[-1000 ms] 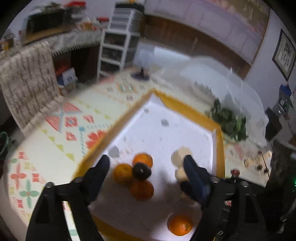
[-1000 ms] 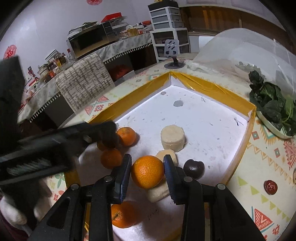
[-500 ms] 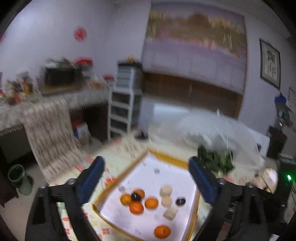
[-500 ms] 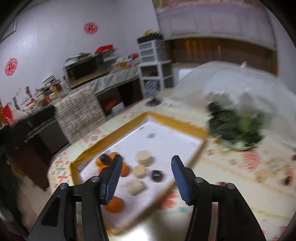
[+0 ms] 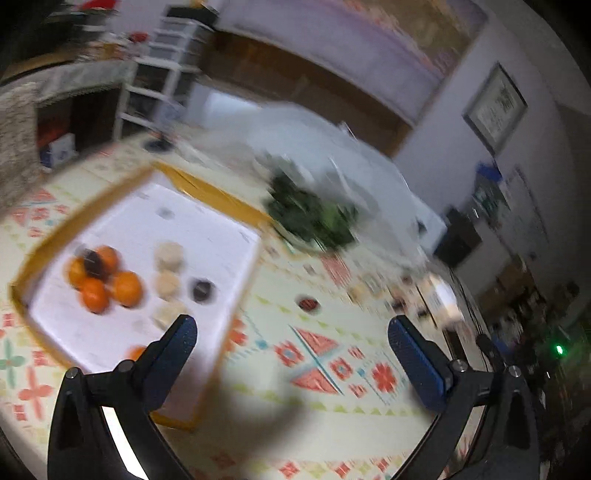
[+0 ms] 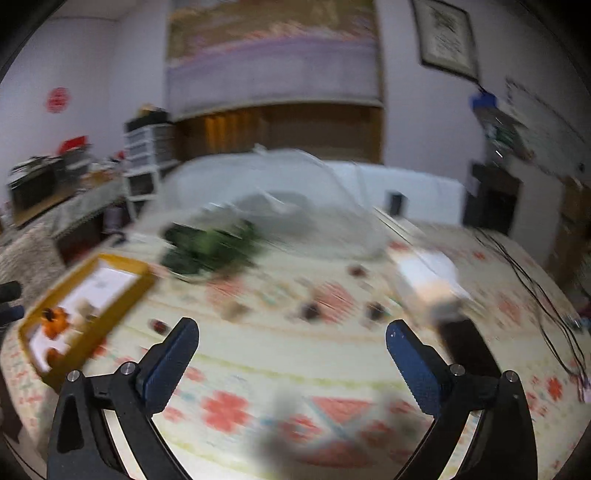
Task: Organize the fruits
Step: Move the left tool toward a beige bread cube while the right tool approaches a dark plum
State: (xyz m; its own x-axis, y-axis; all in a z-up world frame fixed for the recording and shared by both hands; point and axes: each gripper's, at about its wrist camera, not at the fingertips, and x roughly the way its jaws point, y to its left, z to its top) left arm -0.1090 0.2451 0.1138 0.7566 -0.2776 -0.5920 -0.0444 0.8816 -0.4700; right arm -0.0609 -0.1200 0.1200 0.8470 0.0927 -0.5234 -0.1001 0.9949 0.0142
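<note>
This is a lived-in home, a dining or living room. Ahead of the right hand-held gripper (image 6: 291,338) a bench (image 6: 332,362) wears a patterned household tablecloth, with a domed mesh food cover (image 6: 295,206) and a plate of leafy greens (image 6: 210,247) further ahead. Beyond them hang a large wall tapestry (image 6: 273,55) and, to the right, a framed picture (image 6: 445,35). Far to the left stand white plastic drawers (image 6: 146,162) and a cluttered side counter (image 6: 48,188), with a red paper decoration (image 6: 57,99) on the wall above.
</note>
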